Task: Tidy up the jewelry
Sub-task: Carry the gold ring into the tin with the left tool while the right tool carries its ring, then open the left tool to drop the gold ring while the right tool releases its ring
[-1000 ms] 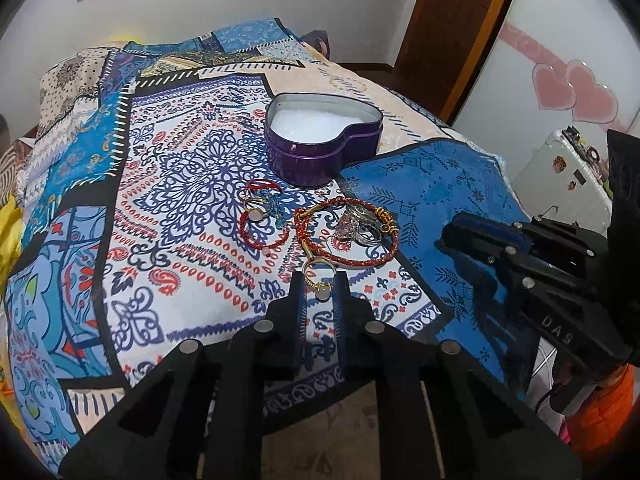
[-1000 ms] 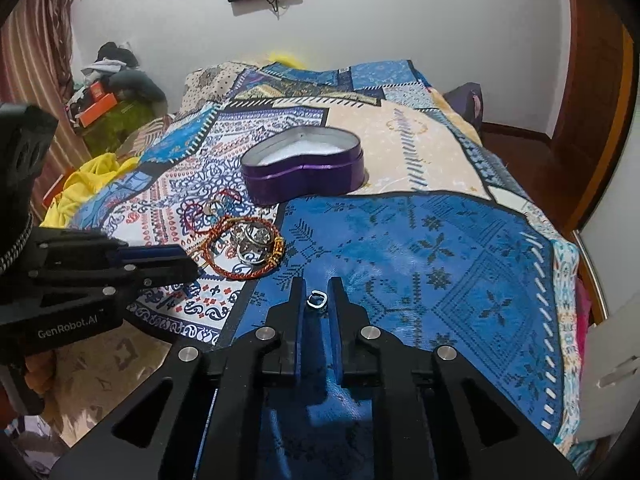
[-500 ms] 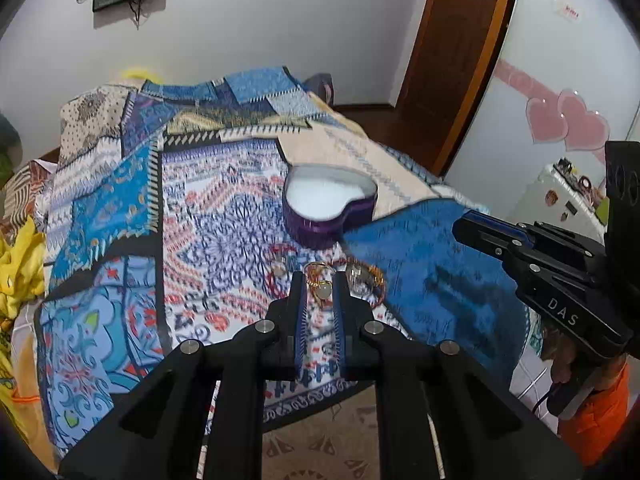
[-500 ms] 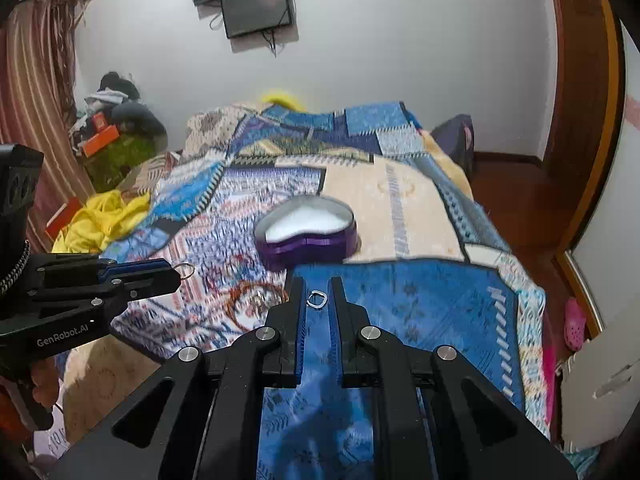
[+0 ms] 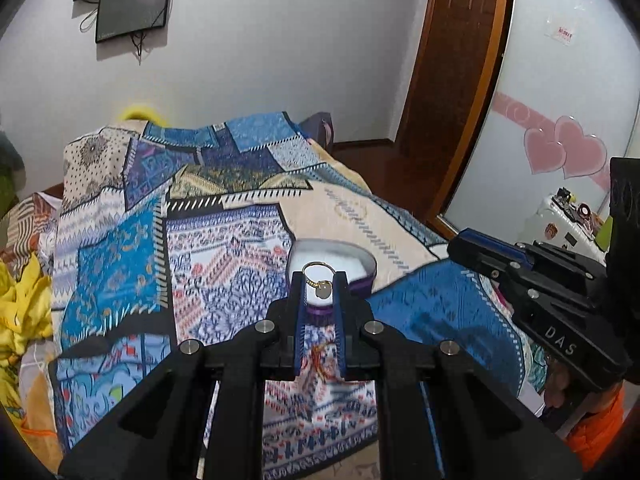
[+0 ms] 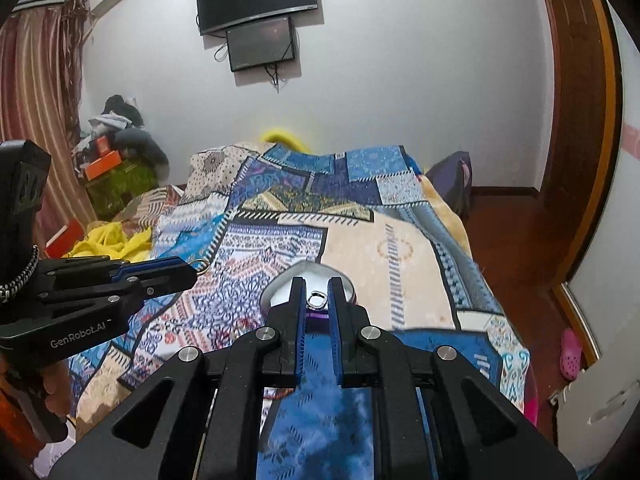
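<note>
On the far left of the bed, a crumpled yellow cloth [image 5: 22, 312] lies at the edge of the patchwork bedspread [image 5: 120, 280]. To its right, the left tongs [image 5: 319, 280] are held up over the bed, closed on a gold ring with a pale stone [image 5: 320, 280]; the band stands above the fingertips [image 5: 298, 286] and the stone sits between them. In the right wrist view the same tongs [image 6: 192, 270] reach in from the left, with only a gold loop [image 6: 201, 265] showing at their tip.

Just beyond the ring in the left wrist view sits the purple heart-shaped box [image 5: 366, 276], open, with a white lining, near the middle of the bedspread. Below it, between the tong arms, some red and gold jewellery [image 5: 320, 360] lies blurred on the cloth; I cannot tell which pieces.

Further right, the right tongs [image 6: 318, 300] are also raised, gripping a small silver ring [image 6: 317, 300] between blue pads [image 6: 303, 336], in line with the box [image 6: 280, 284]. They show at the right of the left wrist view [image 5: 460, 246] too. A brown door [image 5: 460, 60] stands far right.
</note>
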A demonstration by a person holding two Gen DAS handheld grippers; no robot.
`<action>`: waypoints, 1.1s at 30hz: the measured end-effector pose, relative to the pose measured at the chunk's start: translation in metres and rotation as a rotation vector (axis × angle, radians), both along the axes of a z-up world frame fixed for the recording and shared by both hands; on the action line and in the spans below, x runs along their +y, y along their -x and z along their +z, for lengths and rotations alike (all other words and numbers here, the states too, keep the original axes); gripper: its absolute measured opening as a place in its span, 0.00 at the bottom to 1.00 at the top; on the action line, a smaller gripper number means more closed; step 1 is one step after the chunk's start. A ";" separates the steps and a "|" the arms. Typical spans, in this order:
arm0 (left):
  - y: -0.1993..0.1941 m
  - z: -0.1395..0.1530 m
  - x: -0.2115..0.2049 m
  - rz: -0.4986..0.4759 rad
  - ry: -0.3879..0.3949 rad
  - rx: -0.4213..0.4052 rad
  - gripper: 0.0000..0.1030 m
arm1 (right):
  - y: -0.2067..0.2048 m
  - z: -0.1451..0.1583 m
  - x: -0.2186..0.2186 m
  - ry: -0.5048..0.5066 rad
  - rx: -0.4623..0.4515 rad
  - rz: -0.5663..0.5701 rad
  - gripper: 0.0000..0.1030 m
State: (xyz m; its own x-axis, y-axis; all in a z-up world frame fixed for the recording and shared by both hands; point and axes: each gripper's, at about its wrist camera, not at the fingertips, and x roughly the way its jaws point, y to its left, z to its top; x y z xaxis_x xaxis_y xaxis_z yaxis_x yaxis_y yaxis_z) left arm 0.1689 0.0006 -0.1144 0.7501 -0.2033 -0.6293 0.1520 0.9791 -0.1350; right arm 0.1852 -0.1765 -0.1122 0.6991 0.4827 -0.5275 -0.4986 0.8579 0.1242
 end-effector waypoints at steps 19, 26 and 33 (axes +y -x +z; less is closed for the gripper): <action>-0.064 -0.034 -0.004 -0.030 0.035 0.082 0.11 | -0.045 -0.023 0.018 0.017 0.054 0.026 0.09; -0.084 -0.049 -0.006 -0.051 0.032 0.126 0.11 | -0.065 -0.035 0.024 0.039 0.108 0.080 0.09; -0.096 -0.064 -0.006 -0.070 0.025 0.165 0.11 | -0.080 -0.051 0.030 0.076 0.171 0.136 0.09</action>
